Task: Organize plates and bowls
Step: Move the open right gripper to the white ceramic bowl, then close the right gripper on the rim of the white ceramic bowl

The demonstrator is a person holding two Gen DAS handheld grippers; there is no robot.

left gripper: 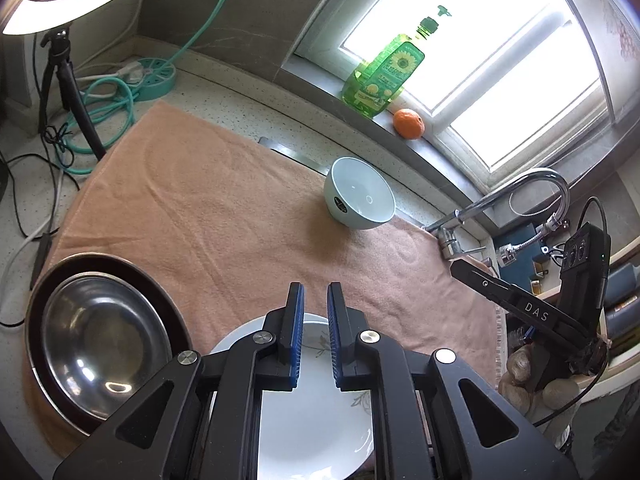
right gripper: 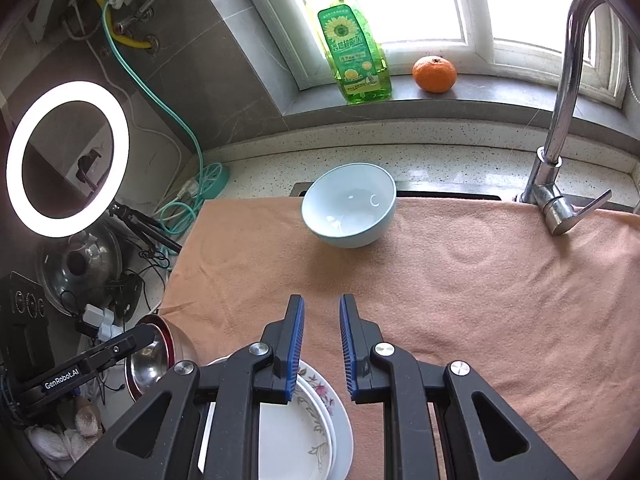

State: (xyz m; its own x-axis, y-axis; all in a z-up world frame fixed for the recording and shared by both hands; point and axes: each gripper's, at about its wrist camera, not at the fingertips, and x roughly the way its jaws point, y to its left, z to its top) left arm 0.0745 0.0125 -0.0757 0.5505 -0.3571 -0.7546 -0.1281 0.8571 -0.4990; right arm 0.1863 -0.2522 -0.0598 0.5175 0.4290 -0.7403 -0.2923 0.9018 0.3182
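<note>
Two tongs hung over the orange towel [right gripper: 460, 280] on the desk. Left tongs [left gripper: 316, 292] were nearly pressed together, empty, above stacked plates [right gripper: 316, 420]; right tongs [right gripper: 322, 304] stood slightly spread, empty. Beyond both, a pale blue bowl [right gripper: 350, 210] sat upright at the towel's far edge.

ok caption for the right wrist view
Empty right gripper above stacked plates, light blue bowl ahead on towel.
</note>
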